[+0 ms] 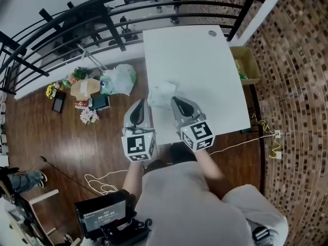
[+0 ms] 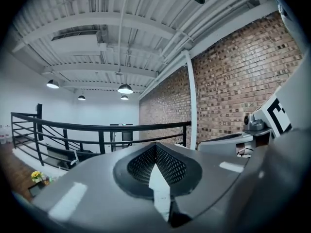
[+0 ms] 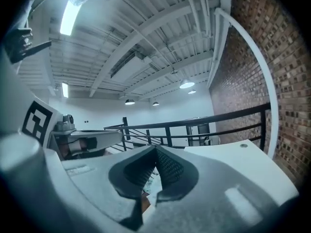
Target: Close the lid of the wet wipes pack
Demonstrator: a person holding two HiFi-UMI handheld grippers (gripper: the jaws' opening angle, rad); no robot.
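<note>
Industrial loft, mezzanine level, used as workspace. Evidence: exposed brick wall (image 1: 292, 86); black metal railing (image 1: 102, 9) along open edge; bare white ceiling (image 2: 112, 23) with beams, ducting, pendant lamps (image 2: 125, 89). Dark wood floor (image 1: 77, 147), plain white table (image 1: 205, 76), loose cables (image 1: 97, 181), cardboard box (image 1: 246, 63), bags by railing.

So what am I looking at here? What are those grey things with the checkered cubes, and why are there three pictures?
There is no robot here. A person holds two hand tools, the left gripper and the right gripper, each with two jaws. The cubes are part of the grippers. The head view comes from a camera on the person's head, looking down. The two gripper views come from cameras riding on each tool, looking along its jaws. On the white table lies a crinkly white wet wipes pack, just ahead of both grippers. Both pairs of jaws meet at their tips and hold nothing. I cannot tell if the pack's lid is open.
</note>
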